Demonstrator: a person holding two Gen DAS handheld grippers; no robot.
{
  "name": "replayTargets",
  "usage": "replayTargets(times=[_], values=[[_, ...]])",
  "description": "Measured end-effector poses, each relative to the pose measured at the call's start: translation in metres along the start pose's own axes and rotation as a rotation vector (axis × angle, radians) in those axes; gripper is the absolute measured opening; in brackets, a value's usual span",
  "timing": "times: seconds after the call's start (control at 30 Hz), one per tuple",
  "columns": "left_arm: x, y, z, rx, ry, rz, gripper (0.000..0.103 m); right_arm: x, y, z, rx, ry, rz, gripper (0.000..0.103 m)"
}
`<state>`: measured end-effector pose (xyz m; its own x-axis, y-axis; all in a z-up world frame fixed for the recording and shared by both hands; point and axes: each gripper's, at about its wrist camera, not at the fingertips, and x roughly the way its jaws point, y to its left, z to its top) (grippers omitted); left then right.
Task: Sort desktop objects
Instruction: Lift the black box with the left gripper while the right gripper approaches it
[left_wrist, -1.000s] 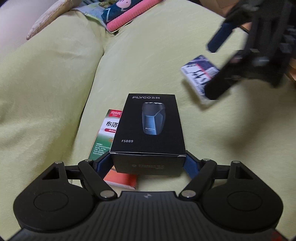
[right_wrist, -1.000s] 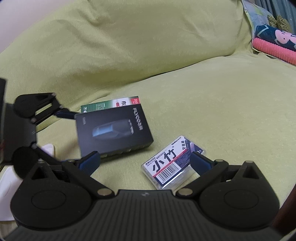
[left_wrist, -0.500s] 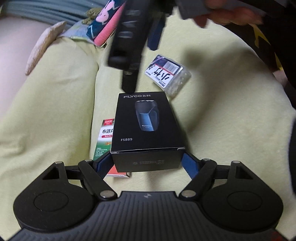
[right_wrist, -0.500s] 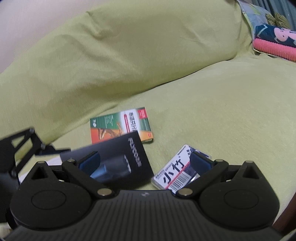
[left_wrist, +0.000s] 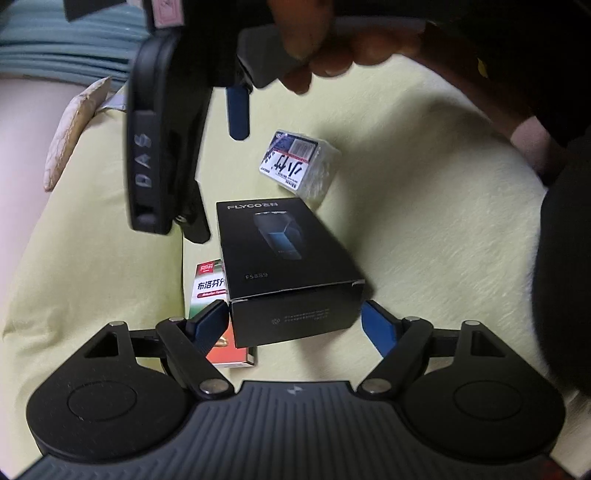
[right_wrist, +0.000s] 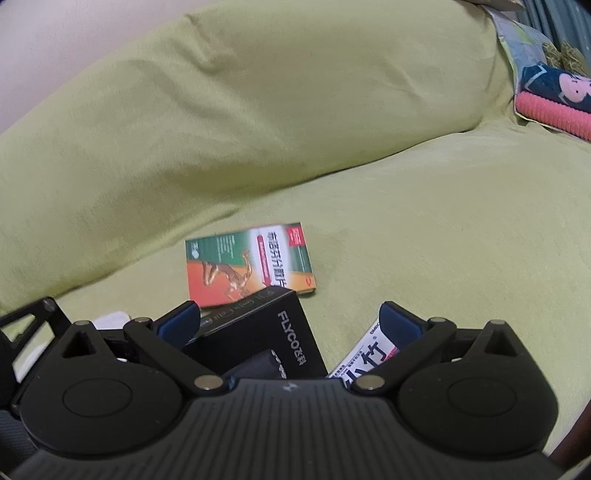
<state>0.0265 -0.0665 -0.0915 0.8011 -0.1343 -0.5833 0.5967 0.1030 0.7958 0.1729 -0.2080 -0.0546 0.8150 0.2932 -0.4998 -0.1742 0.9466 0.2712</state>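
Your left tool (left_wrist: 295, 321) stands spread, its blue fingers either side of the black cardboard FLYCO shaver box (left_wrist: 284, 254) without clamping it; the left pad looks to touch the box's near corner, the right stands apart. That box lies on the yellow-green sofa cushion (left_wrist: 424, 221), overlapping the green-and-orange medicine carton (right_wrist: 251, 264). Just beyond the box sits the clear plastic toothpick pack (left_wrist: 301, 166). Your right tool (right_wrist: 291, 321) hovers released above the box, holding nothing
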Motion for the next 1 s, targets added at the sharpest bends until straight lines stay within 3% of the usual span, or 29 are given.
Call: replayTargets(times=[0.23,0.37,0.5,0.63,1.0], values=[[-0.013,0.014,0.003,-0.157,-0.040,-0.081,0.084,-0.002,-0.001,-0.004,-0.020,0.018,-0.019,0.102],[-0.030,0.029,-0.003,-0.351,-0.060,-0.127,0.090,-0.007,-0.004,-0.008,-0.014,0.022,-0.025,0.102],[-0.028,0.050,-0.009,-0.589,-0.059,-0.170,0.090,-0.010,-0.004,-0.014,-0.019,0.033,-0.024,0.102],[-0.020,0.060,-0.007,-0.698,-0.044,-0.203,0.089,-0.011,-0.005,-0.014,-0.020,0.035,-0.023,0.102],[0.003,0.068,-0.001,-0.792,0.005,-0.238,0.057,-0.029,-0.022,-0.012,0.012,0.046,-0.036,0.102]])
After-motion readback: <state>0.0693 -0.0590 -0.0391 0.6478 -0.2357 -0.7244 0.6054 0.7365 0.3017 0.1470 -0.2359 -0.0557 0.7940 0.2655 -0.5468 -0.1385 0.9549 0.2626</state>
